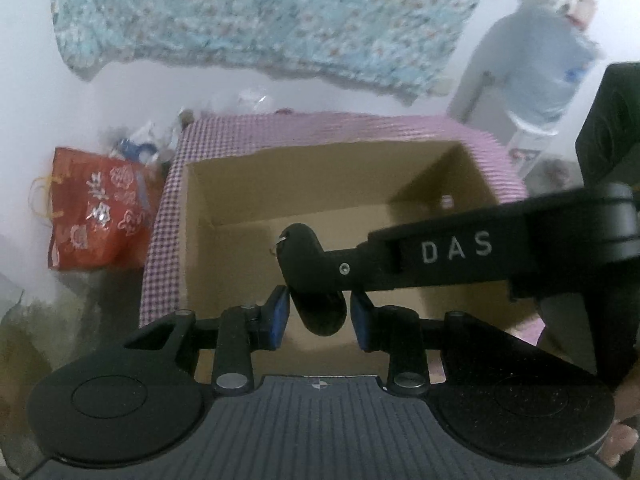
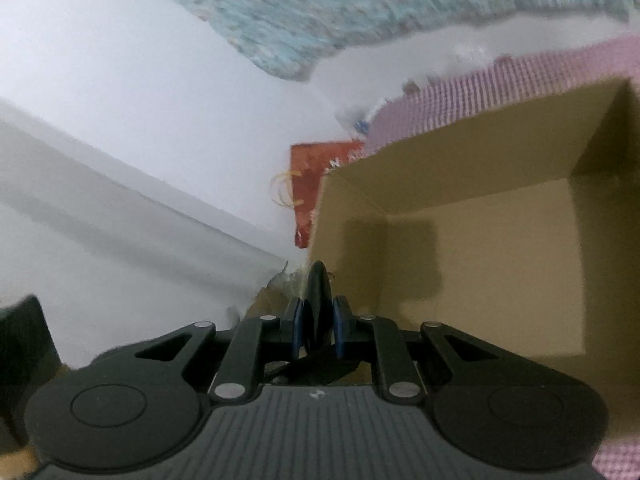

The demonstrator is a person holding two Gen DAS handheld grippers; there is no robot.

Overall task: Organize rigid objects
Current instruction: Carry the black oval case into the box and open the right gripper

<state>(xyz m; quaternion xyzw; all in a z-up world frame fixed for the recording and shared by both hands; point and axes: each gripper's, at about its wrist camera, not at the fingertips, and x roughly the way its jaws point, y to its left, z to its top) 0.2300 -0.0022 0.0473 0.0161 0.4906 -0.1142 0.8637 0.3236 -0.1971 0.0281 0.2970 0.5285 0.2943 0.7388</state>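
A black oval key fob (image 1: 308, 276) with a small metal ring hangs above an open cardboard box (image 1: 320, 184). My right gripper (image 1: 340, 270) reaches in from the right and is shut on it; in the right wrist view the fob (image 2: 318, 300) stands edge-on between the blue pads. My left gripper (image 1: 320, 318) is open, its blue pads (image 1: 280, 312) either side of the fob's lower end with gaps showing. The box (image 2: 480, 240) looks empty inside.
The box stands on a pink checked cloth (image 1: 168, 208). A red gift bag (image 1: 100, 216) lies to its left by the white wall. A patterned blue fabric (image 1: 260, 12) hangs behind. A large water bottle (image 1: 540, 60) stands at the back right.
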